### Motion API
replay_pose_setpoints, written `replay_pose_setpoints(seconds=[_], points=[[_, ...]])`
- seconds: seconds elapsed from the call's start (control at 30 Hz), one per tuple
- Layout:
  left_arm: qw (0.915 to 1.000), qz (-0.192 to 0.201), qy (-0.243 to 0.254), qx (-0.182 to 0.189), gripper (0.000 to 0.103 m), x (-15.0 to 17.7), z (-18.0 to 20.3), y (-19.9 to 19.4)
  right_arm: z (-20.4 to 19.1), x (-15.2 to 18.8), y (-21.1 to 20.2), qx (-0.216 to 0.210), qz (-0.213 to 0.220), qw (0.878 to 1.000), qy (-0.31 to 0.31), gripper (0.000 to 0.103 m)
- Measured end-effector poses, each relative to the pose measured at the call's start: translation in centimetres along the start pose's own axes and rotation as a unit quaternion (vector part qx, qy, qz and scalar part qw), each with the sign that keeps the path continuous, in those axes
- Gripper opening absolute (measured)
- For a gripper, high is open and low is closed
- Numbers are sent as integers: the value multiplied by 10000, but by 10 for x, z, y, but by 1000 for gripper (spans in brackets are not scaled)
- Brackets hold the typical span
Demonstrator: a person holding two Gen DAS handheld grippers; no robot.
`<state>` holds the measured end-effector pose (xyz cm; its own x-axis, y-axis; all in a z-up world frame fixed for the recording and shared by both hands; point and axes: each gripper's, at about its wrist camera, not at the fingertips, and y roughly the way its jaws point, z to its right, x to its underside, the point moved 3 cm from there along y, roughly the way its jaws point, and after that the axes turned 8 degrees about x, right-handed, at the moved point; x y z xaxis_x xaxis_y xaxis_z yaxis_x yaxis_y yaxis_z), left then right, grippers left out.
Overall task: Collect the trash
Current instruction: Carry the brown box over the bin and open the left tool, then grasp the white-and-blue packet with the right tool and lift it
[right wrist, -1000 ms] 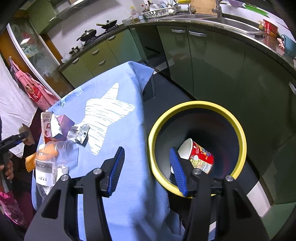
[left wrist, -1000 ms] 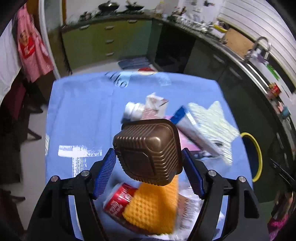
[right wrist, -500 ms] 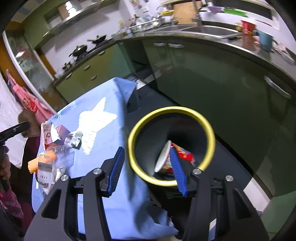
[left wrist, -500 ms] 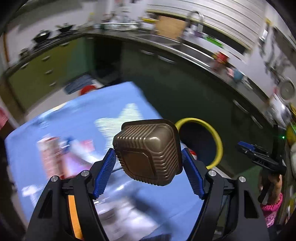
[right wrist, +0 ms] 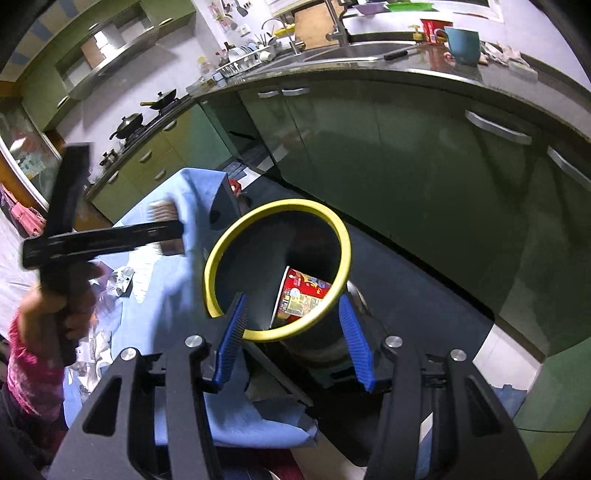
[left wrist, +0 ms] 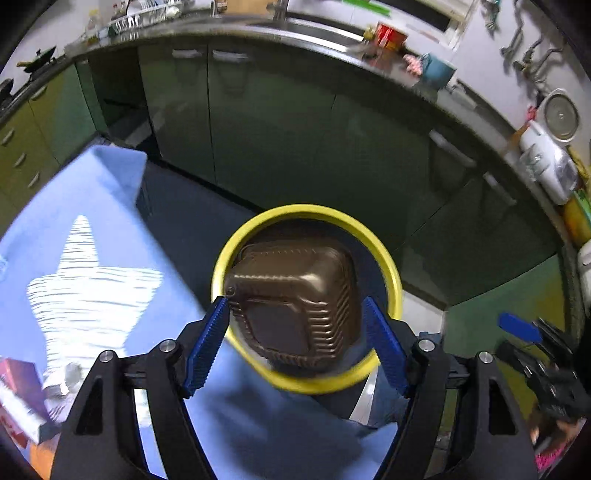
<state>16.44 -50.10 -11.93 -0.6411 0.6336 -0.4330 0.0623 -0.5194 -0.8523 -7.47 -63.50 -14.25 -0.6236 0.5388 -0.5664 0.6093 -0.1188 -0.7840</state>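
left wrist: ribbed bronze tub (left wrist: 295, 299) loose between opening left tongs (left wrist: 295, 343); right tongs (right wrist: 293, 339) wide, empty.

A: Setting? Home kitchen.
B: Evidence: green cabinets (right wrist: 406, 155) under a dark counter (right wrist: 461, 79), sink with tap (right wrist: 334, 22), dish rack (right wrist: 245, 59), woks on the stove (right wrist: 162, 101), teal mug (right wrist: 461, 44).

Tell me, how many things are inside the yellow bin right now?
1 that shows: a red noodle cup leaning inside the yellow-rimmed bin. A brown ribbed container sits over the bin between the opening left gripper jaws. More may hide deeper.
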Motion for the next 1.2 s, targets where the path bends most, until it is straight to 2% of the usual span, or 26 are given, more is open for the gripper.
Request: replay_pose_setpoints(seconds=[0.13,0.23,0.37,0.5,0.6,0.7,0.8,0.9,1.03,1.2], points=[[9999,-92,-108,-18,83,-9,-5,21,3,2,2,-24,-39,10000,30,50],[9999,41,-108,39,83,-7,-3,5,1,2,3,-29,-52,10000,17,51],[9979,640,37,65,86,11,-4,-54,-8,1,6,-71,-67,9999,-53,53],[9916,1292,-24,7,96,39,-21,-121,-24,2,8,-105,-116,9997,-178,53],[9821,1853,-173,-299,98,76,-49,-176,-38,1,12,-131,-170,9993,-297,53],[9717,2246,-378,-622,98,111,-82,-218,-60,2,16,-190,-248,9983,-502,54],[9578,2624,-806,-851,98,149,-125,-258,-89,4,24,-302,-367,9959,-774,54],[9405,2966,-1133,-1214,98,181,-169,-296,-133,5,35,-495,-459,9910,-1155,54],[9211,3258,-1286,-1700,98,207,-223,-325,-214,4,49,-1000,-578,9767,-1811,54],[9069,3440,-1457,-1950,98,224,-279,-329,-313,-2,64,-1588,-701,9481,-2665,53]])
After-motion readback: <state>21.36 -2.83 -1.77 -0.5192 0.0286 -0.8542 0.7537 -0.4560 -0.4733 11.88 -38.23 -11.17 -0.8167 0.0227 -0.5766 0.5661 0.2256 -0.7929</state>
